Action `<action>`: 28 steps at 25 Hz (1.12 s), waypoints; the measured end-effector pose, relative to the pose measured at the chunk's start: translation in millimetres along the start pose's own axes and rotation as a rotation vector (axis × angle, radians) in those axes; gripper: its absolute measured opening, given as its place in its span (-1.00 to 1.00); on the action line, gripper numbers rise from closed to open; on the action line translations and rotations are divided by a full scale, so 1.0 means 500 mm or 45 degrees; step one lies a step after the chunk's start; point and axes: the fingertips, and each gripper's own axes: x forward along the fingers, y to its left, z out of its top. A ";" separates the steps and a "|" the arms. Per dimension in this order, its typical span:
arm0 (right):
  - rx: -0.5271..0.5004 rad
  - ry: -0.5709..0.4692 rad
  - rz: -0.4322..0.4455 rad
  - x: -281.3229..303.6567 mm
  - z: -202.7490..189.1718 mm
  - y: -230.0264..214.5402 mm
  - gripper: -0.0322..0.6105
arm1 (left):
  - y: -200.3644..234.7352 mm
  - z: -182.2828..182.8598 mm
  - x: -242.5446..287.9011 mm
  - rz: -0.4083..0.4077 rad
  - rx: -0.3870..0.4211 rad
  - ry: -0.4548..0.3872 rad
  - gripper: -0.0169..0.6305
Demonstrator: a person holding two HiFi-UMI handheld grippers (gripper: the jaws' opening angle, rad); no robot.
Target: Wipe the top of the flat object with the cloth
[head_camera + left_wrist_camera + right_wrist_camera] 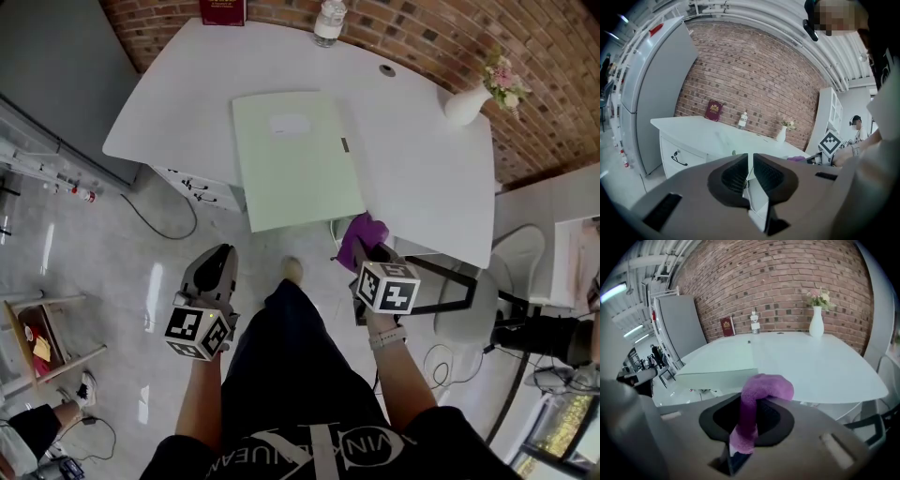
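Plainly, the wiping has not begun. The pale green flat board (295,159) lies on the white table (422,159), its near end jutting over the table's front edge, and there is no cloth on its top. The purple cloth (362,232) is off the board, just beside its near right corner at the table's edge, pinched in the right gripper (372,255). In the right gripper view the jaws are clenched on one end of the cloth, and the rest humps up and flops over the front of them. The left gripper (223,255) hangs lower and to the left, out over the floor and well apart from the table. Its jaws are pressed together with nothing between them.

So, as I judge it, the cloth is in hand and everything else is left: bringing it onto the board, laying it down and sweeping it over the whole top.

As for containers, a white vase (466,103) stands near the table's right edge with pink flowers (504,77) in it. A clear bottle (329,21) stands at the far edge, near a dark red book (223,11); what the bottle holds I cannot tell. Neither container sits on the board. The drawers (202,187) under the table's left end are closed.
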 end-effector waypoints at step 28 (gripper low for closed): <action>-0.586 0.250 0.676 0.050 -0.054 0.459 -0.71 | 0.104 -0.032 -0.169 0.257 -0.090 -0.072 -0.84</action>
